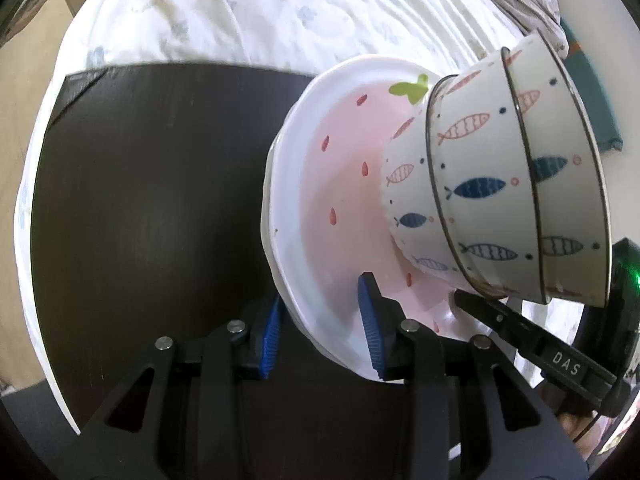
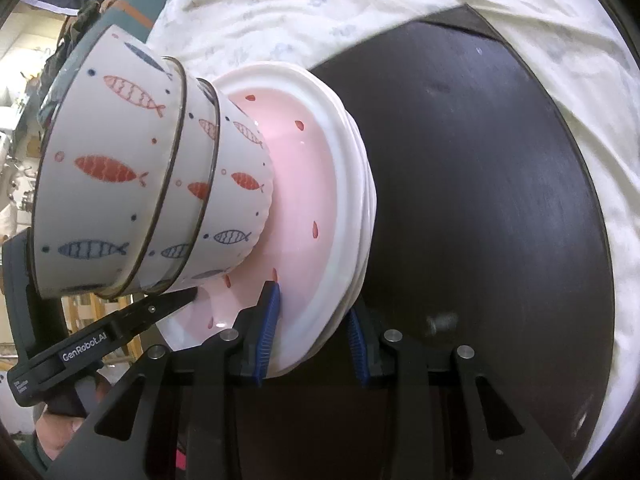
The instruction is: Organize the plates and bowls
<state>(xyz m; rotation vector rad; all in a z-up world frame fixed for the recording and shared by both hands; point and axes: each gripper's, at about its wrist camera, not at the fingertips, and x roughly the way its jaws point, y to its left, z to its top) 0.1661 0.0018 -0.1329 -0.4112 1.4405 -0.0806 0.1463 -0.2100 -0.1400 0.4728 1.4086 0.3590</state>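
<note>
The left gripper (image 1: 322,330) has its jaws closed on the near rim of the stack of plates (image 1: 320,184), one blue pad (image 1: 370,328) on the pink top face and the other under the stack's edge. The right gripper (image 2: 312,332) clamps the same stack from the opposite side in the same way, one pad above and one below. Each gripper's black finger shows in the other's view, and part of a hand (image 2: 60,436) is visible behind the left one.
</note>
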